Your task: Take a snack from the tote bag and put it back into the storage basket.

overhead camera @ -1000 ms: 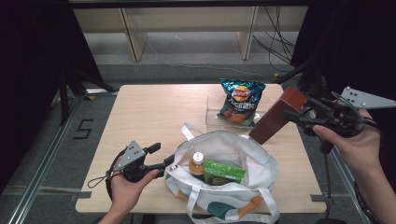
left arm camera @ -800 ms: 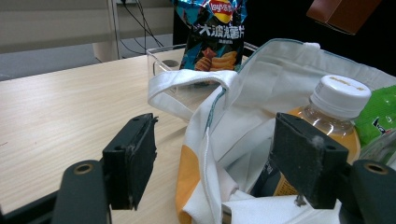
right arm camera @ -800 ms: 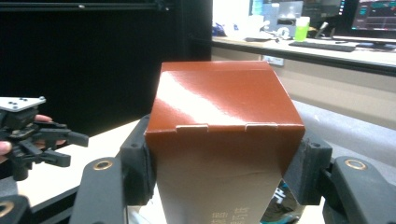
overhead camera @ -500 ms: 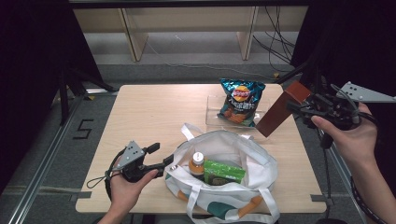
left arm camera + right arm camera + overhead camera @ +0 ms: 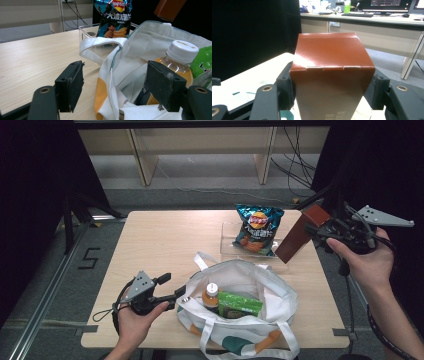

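Brown box [image 5: 299, 234] stays clamped in our right gripper [image 5: 320, 231]; left gripper [image 5: 176, 294], gaping, should spread the tote bag [image 5: 265, 290] at the desk's [image 5: 165, 240] near edge.

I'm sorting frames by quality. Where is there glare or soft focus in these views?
Right gripper view: a bright sheen crosses the brown box top, held in the right tongs. Left gripper view: the left tongs are sharp, the chip bag softer. High view: evenly lit table, dark surroundings.
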Motion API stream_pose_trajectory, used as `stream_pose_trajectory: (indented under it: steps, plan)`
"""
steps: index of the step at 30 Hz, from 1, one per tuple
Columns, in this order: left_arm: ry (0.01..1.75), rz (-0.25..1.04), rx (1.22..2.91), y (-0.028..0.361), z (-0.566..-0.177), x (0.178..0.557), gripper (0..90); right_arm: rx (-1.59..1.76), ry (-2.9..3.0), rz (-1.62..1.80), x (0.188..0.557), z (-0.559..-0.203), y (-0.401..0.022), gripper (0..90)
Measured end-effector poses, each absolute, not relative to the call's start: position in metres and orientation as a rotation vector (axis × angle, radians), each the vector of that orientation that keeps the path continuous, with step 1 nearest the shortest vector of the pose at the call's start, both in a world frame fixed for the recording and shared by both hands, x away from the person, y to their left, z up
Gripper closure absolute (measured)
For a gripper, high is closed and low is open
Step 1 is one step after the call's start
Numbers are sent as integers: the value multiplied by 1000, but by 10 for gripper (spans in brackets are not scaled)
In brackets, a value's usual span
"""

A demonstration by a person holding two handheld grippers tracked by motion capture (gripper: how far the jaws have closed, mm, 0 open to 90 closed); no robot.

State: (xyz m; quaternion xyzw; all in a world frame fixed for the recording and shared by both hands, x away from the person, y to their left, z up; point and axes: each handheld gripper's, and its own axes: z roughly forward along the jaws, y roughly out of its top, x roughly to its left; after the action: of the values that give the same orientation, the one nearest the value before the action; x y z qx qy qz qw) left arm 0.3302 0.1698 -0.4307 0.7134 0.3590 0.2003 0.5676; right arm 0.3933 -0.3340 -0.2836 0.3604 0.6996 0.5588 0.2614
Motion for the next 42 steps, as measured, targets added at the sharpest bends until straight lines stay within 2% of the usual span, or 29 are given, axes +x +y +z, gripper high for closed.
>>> stream_pose_trajectory:
  steps: [42]
  plan:
    - [837,465,1673,170,-430,330,297,1152,1821,1440,440,-301,-318,392]
